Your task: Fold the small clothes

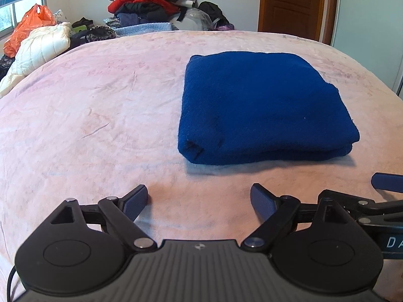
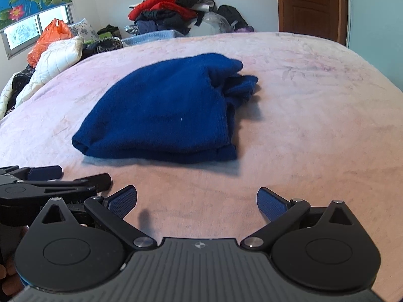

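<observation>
Dark-blue knit garment [image 1: 262, 105], folded into a thick rectangle, lies on pink bed cover [image 1: 100, 115]. Left gripper [image 1: 199, 201] & right gripper [image 2: 196, 201]: fingers spread, empty (apparently fold done). Next, prob.: tidy loose far-right corner.

The blue garment [image 1: 262, 105] looks like matt fleecy cloth, lying on a soft, faintly mottled pink blanket [image 1: 100, 115].

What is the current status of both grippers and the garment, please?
Left gripper open, empty. Right gripper open, empty. Blue garment folded on bed. Nothing in the way.
</observation>
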Demonstrator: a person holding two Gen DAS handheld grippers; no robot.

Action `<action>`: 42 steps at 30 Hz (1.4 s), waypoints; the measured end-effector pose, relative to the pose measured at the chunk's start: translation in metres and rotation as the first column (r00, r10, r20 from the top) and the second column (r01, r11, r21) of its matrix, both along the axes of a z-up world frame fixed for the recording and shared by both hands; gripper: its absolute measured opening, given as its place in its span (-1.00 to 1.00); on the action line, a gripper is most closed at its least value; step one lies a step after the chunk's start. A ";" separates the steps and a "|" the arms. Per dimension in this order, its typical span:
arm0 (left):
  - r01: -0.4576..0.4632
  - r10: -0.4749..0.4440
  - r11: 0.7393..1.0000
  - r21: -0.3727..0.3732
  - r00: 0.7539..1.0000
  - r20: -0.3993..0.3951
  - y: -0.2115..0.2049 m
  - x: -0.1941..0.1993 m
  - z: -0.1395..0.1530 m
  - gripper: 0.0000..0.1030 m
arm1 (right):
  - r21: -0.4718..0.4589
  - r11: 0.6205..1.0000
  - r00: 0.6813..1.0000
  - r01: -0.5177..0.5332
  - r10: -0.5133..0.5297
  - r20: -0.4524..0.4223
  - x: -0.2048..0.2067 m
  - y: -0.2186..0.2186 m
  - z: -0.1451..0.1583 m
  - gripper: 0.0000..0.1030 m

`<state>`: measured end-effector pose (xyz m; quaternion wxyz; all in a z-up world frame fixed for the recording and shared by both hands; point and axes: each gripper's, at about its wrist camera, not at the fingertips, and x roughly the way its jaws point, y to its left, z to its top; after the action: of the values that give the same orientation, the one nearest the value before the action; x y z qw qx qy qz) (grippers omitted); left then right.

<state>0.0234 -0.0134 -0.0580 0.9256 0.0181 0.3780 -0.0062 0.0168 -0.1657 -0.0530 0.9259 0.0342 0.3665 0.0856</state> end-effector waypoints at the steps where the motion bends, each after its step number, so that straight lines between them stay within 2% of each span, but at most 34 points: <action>1: -0.002 0.002 1.000 -0.001 1.000 0.000 0.000 0.000 0.000 0.78 | -0.004 1.000 1.000 0.000 0.000 0.000 0.000 0.001 0.000 0.99; 11: -0.040 0.040 0.999 -0.001 0.999 0.035 0.013 -0.006 -0.003 0.85 | -0.019 1.000 1.000 0.014 -0.014 0.014 0.005 -0.003 -0.005 0.99; 13: -0.046 0.046 0.999 -0.006 0.998 0.041 0.015 -0.006 -0.006 0.97 | -0.040 0.999 1.000 0.007 -0.007 0.021 0.005 -0.002 -0.009 1.00; 16: -0.039 0.040 0.999 -0.003 0.997 0.061 0.015 -0.008 -0.009 1.00 | -0.087 0.996 0.999 -0.003 0.007 0.051 0.002 0.003 -0.014 1.00; 21: -0.038 0.037 0.999 0.005 0.996 0.086 0.014 -0.013 -0.012 1.00 | -0.108 0.994 0.995 -0.003 0.014 0.096 -0.003 0.004 -0.020 1.00; 26: -0.045 0.044 0.999 0.004 0.994 0.095 0.013 -0.016 -0.012 1.00 | -0.078 0.997 0.994 0.004 0.004 0.107 -0.005 -0.001 -0.017 0.99; 29: -0.053 0.051 0.999 0.008 0.993 0.104 0.012 -0.018 -0.013 1.00 | -0.074 0.997 0.995 0.031 -0.023 0.102 -0.002 -0.004 -0.018 0.99; 33: -0.058 0.057 0.998 0.008 0.993 0.108 0.012 -0.019 -0.013 1.00 | -0.145 0.989 0.995 0.029 -0.014 0.099 -0.001 0.006 -0.021 1.00; 36: -0.062 0.061 0.998 0.010 0.992 0.111 0.011 -0.020 -0.013 1.00 | -0.122 0.992 0.995 0.028 -0.016 0.096 0.000 0.001 -0.021 1.00; 42: -0.075 0.072 0.997 0.020 0.990 0.124 0.007 -0.023 -0.014 1.00 | -0.131 0.991 0.995 0.028 -0.015 0.096 0.000 0.002 -0.021 1.00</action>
<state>0.0004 -0.0068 -0.0716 0.9464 0.0158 0.3208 0.0338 0.0172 -0.1637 -0.0744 0.9433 -0.0275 0.3266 0.0527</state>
